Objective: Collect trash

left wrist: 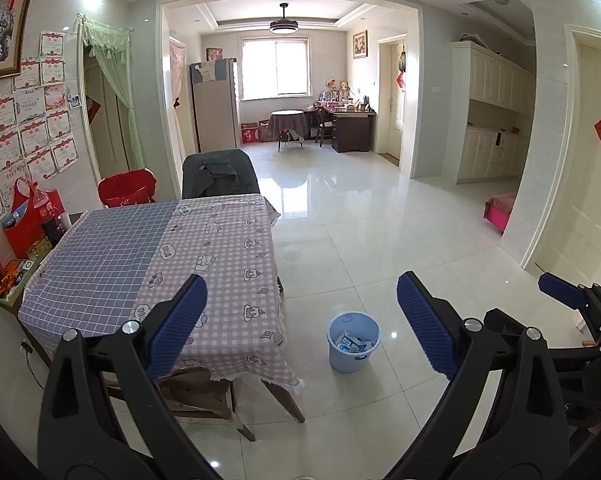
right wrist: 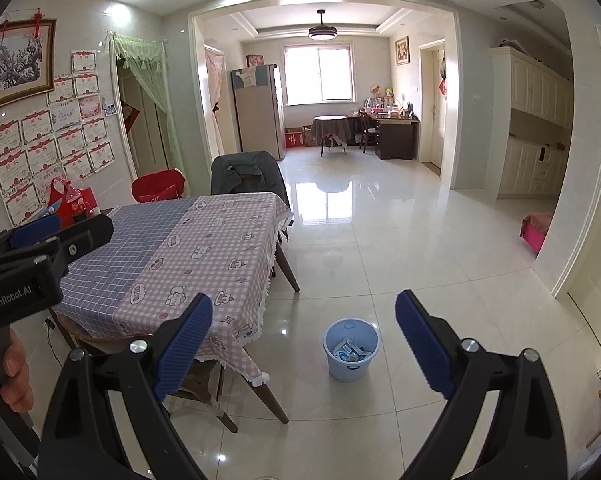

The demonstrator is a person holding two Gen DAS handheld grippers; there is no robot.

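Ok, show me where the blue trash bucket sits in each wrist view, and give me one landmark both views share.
Left wrist view: the blue trash bucket stands on the floor low and centre-right, between the open fingers, right of the table's corner, cartons inside.
Right wrist view: the bucket stands low and just right of centre, again between the open fingers, right of the table's corner.
Shared landmark: the checked tablecloth to the bucket's left.
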